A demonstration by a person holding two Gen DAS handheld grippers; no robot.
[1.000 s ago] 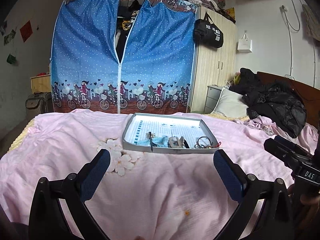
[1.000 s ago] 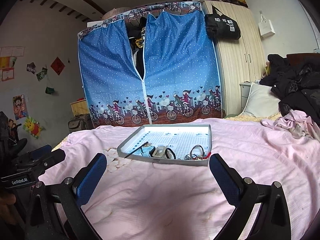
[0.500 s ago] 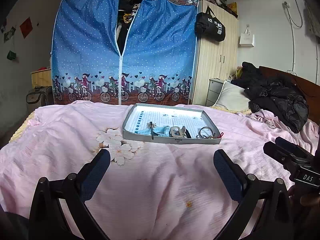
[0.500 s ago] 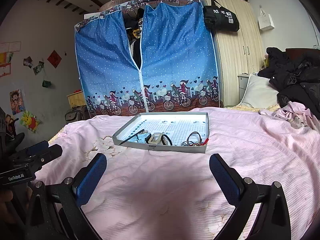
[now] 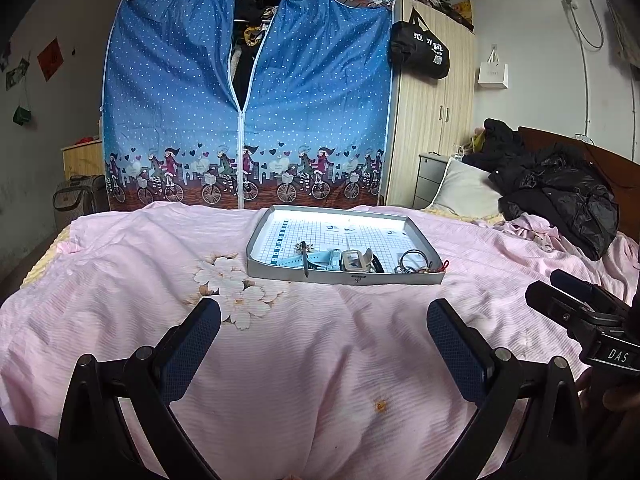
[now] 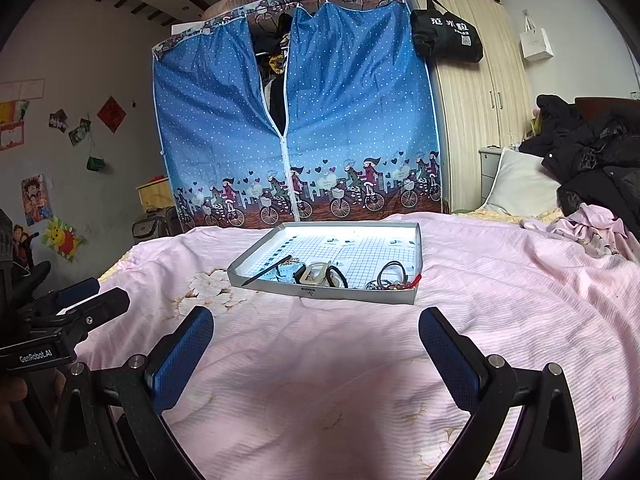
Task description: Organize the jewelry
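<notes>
Bed (image 5: 120, 320) carries tray (image 5: 344, 277) straight ahead of both grippers, well apart from them. Jewelry lies along the tray's near edge: watch (image 5: 352, 259), rings (image 5: 414, 261), pin (image 5: 304, 258). Left gripper (image 5: 324, 342) and right gripper (image 6: 316, 344) gape wide, empty, about equally near.

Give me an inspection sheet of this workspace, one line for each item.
Surface: pink bedspread, creased, flower print.
Job's things: grey tray on the bedspread holding a blue watch, dark hair ties and a dark pin, all near its front wall.
Clutter: black coats and a pillow at the bed's head.
Grippers: left gripper and right gripper, jaws open, empty, short of the tray.
Cables: wall cable.
Surroundings: blue fabric wardrobe, wooden wardrobe.
</notes>
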